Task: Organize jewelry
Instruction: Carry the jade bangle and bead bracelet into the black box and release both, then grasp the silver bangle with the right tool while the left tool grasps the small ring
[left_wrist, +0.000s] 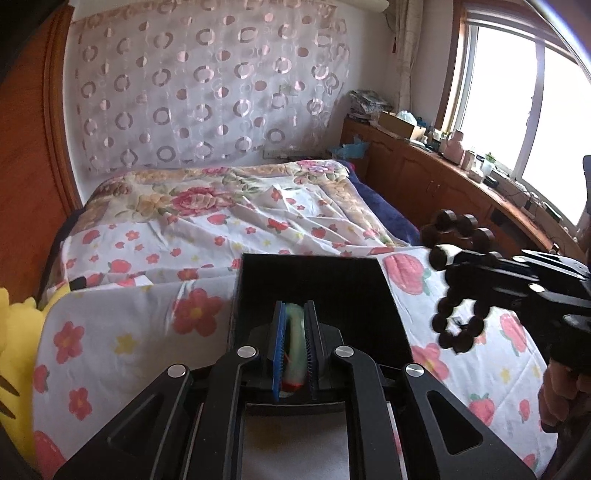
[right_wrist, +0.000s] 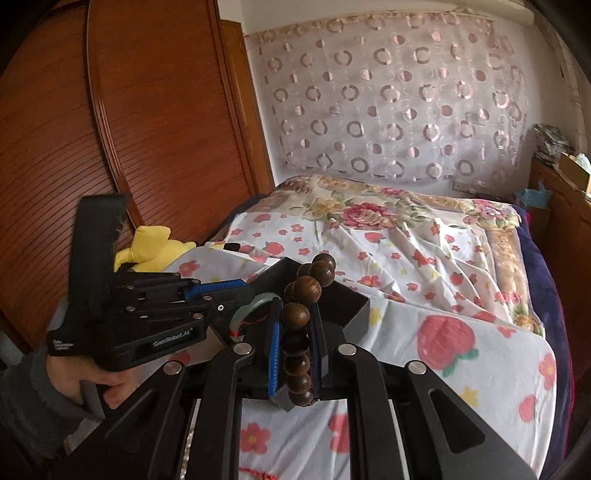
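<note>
Left wrist view: my left tool (left_wrist: 295, 332) is clamped on the pale green bangle (left_wrist: 294, 343), right over the open black box (left_wrist: 321, 295) on the bed (left_wrist: 147, 332); the bangle looks rigid, slick and chip-prone, so I'd keep the pads across its band and set it down, not drop it. Right wrist view: my right tool (right_wrist: 295, 350) is clamped on the brown bead bracelet (right_wrist: 297, 332), near that box (right_wrist: 354, 314); the strand looks light and floppy with round beads that can roll out, so I'd grip mid-strand.
</note>
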